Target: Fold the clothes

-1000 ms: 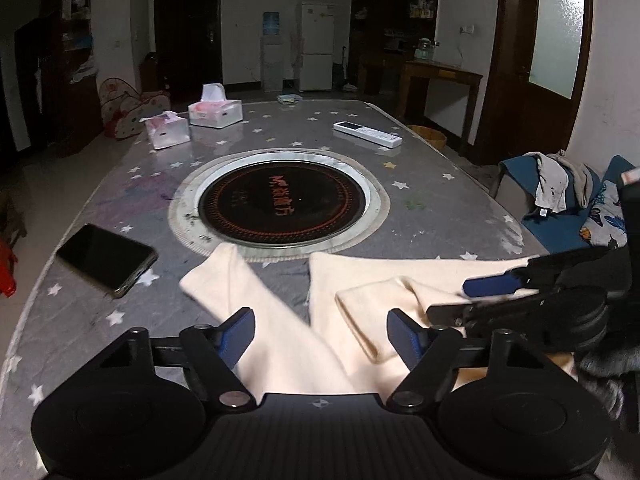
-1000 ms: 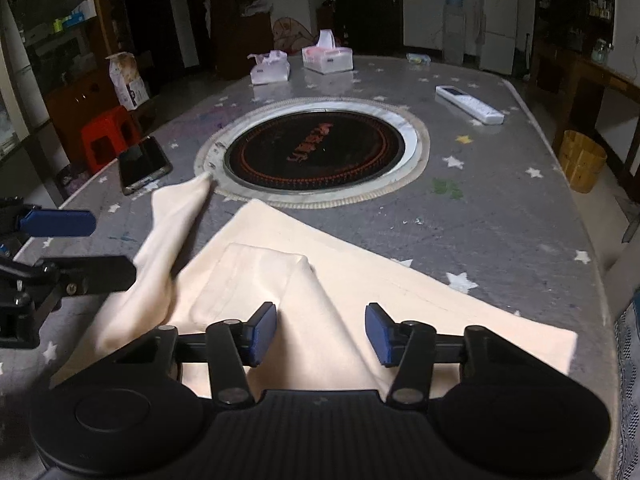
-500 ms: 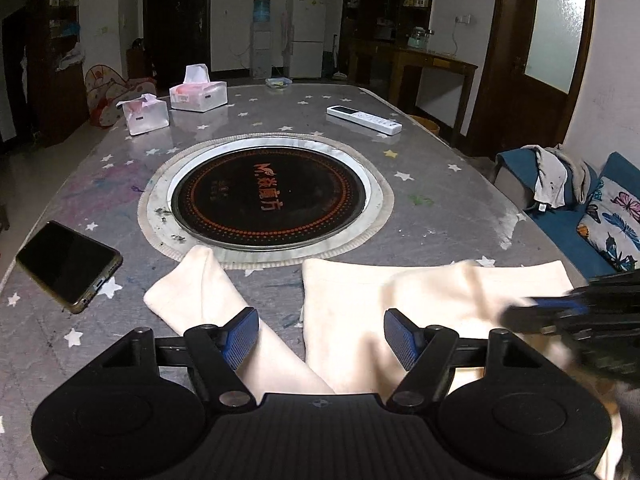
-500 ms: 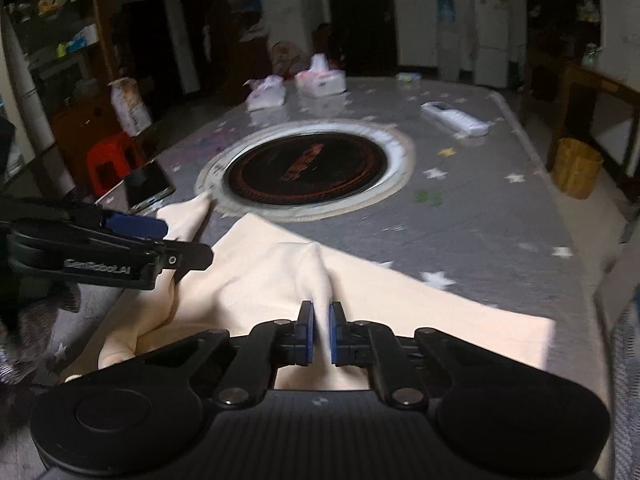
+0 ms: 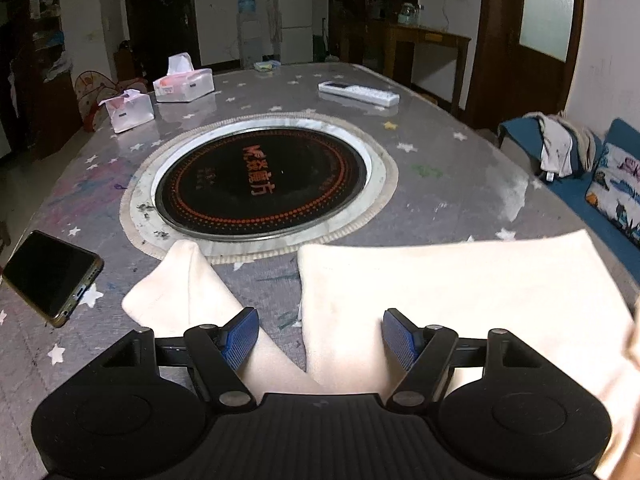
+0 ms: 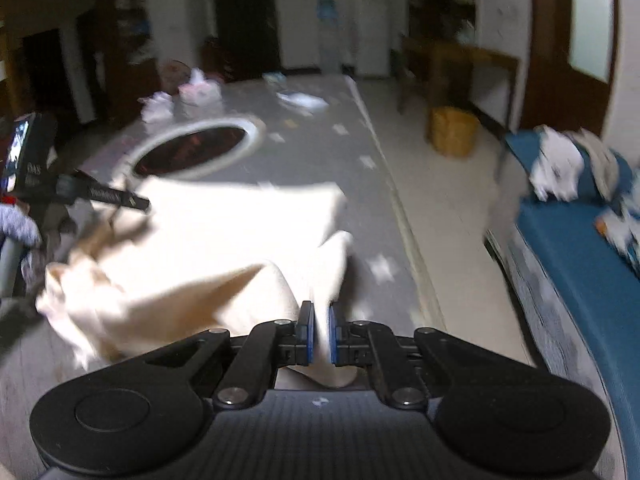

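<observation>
A cream garment [image 5: 460, 288] lies on the near part of the grey starred table [image 5: 440, 184], its body to the right and one sleeve [image 5: 188, 284] stretched out to the left. My left gripper [image 5: 318, 338] is open and empty, hovering over the gap between sleeve and body. My right gripper [image 6: 319, 330] is shut on a fold of the garment [image 6: 224, 240] and lifts it at the table's right edge; this view is blurred by motion. The left gripper [image 6: 100, 196] shows at the left of the right wrist view.
A round black hotplate [image 5: 260, 180] is set in the table's middle. A phone [image 5: 48, 276] lies at the left edge. Two tissue boxes [image 5: 182, 84] and a remote [image 5: 358, 92] lie at the far end. A blue sofa [image 6: 580, 248] with clothes stands to the right.
My right gripper closed on the folded sleeve part and has pulled it to the right and up, swinging toward the table's right edge. My left gripper stayed open and drew back slightly.
</observation>
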Available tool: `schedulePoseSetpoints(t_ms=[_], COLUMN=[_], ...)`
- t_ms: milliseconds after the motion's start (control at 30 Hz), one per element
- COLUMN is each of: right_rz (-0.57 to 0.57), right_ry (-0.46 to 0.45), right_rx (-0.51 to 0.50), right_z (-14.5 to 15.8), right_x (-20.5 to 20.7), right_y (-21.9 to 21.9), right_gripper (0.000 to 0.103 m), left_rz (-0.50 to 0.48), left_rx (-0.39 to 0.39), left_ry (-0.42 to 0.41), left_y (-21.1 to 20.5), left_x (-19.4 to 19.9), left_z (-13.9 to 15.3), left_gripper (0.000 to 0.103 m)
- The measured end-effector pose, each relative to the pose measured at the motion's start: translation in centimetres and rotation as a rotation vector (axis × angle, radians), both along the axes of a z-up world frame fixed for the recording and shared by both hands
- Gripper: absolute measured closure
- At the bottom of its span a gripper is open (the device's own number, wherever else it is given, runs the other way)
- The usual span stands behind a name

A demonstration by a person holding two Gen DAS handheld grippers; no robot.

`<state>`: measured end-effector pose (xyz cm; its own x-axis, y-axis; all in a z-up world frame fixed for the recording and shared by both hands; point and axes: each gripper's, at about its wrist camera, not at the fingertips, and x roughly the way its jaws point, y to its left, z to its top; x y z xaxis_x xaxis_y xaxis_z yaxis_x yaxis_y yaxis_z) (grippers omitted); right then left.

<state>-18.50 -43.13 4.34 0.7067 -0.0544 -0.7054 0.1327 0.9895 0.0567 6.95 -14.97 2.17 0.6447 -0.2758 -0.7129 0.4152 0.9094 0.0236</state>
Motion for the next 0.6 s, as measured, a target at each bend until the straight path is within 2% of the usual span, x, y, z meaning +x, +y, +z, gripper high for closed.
schedulePoseSetpoints(t_ms=[67, 133, 167, 233, 300, 367, 600], right_rz=[-0.029, -0.062, -0.072, -0.079, -0.058, -0.021, 0.094], right_ry=[0.023, 0.018, 0.007, -0.023, -0.042, -0.048, 0.039], right_rx=[0.0, -0.005, -0.009, -0.016, -0.013, -0.001, 0.015], right_z=[-0.2, 0.2, 0.5, 1.2, 1.6, 1.6, -1.6], right_x=[-1.1, -2.0, -2.2, -2.2, -1.3, 0.0, 8.0], right_y=[-0.6, -1.2, -1.5, -1.9, -1.9, -1.8, -0.8], right_gripper=[0.09, 0.085, 0.085, 0.083, 0.079, 0.078, 0.078], left_rz=[-0.008, -0.023, -0.032, -0.04, -0.058, -0.059, 0.022], left_rx=[0.018, 0.007, -0.001, -0.01, -0.021, -0.026, -0.025], left_ry=[-0.012, -0.003, 0.003, 0.001, -0.004, -0.008, -0.029], left_y=[-0.2, -0.2, -0.2, -0.3, -0.4, -0.4, 1.9], left_x=[0.0, 0.0, 0.0, -0.1, -0.5, -0.8, -1.5], left_z=[-0.2, -0.2, -0.2, -0.2, -0.3, -0.2, -0.1], left_gripper=[0.035, 0.045, 0.056, 0.064, 0.086, 0.093, 0.095])
